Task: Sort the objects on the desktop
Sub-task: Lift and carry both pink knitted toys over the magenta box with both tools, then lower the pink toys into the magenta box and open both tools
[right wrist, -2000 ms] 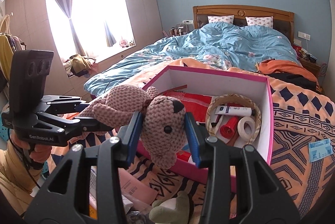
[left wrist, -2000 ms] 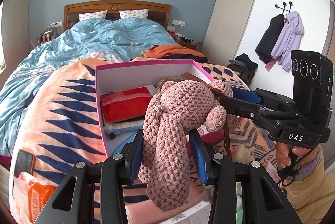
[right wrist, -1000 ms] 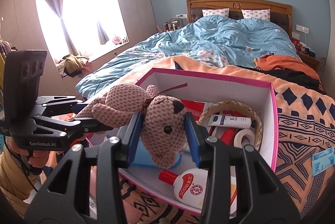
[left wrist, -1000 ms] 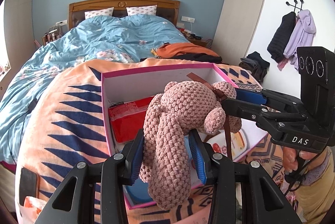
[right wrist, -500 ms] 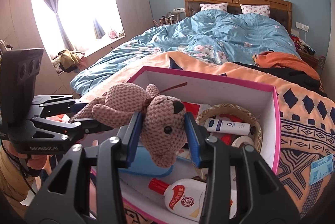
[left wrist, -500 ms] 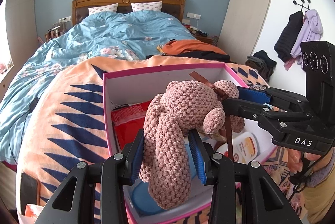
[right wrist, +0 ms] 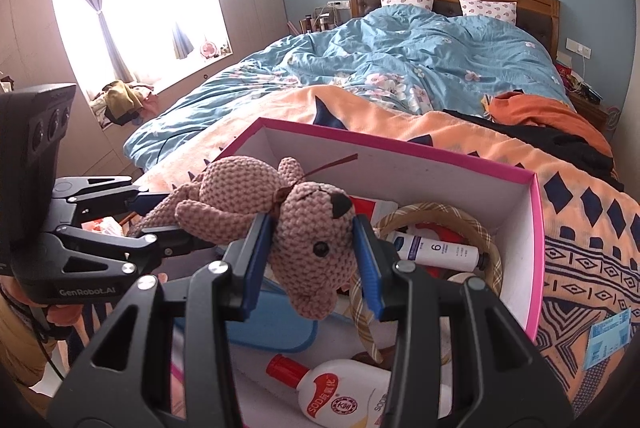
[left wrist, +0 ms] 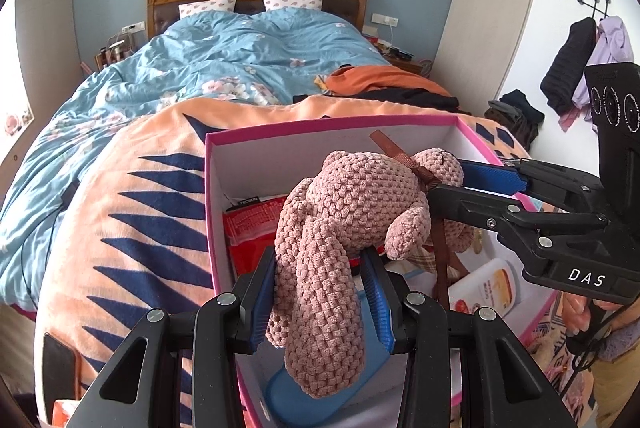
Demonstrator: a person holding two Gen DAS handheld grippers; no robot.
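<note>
A pink knitted toy bear point(left wrist: 352, 212) point(right wrist: 312, 228) hangs in the air over an open pink box point(left wrist: 320, 134) point(right wrist: 536, 228) on the bed. My left gripper point(left wrist: 320, 284) is shut on the bear's legs. My right gripper point(right wrist: 314, 252) is shut on its head; it also shows in the left wrist view point(left wrist: 476, 188). The left gripper shows at the left of the right wrist view point(right wrist: 156, 212). The box holds a red packet point(left wrist: 248, 228), a blue lid point(right wrist: 276, 328), a white bottle with a red cap point(right wrist: 336, 392), a white tube point(right wrist: 436, 248) and a woven ring point(right wrist: 476, 228).
The box sits on an orange and navy patterned blanket point(left wrist: 132, 212) over a blue quilt point(left wrist: 240, 48). A black phone point(left wrist: 58, 368) lies at the blanket's near left edge. A blue card point(right wrist: 608, 336) lies right of the box. Orange clothes point(right wrist: 536, 112) lie behind it.
Both grippers have carried the bear forward from in front of the box to above its inside. The box contents now lie under the bear.
</note>
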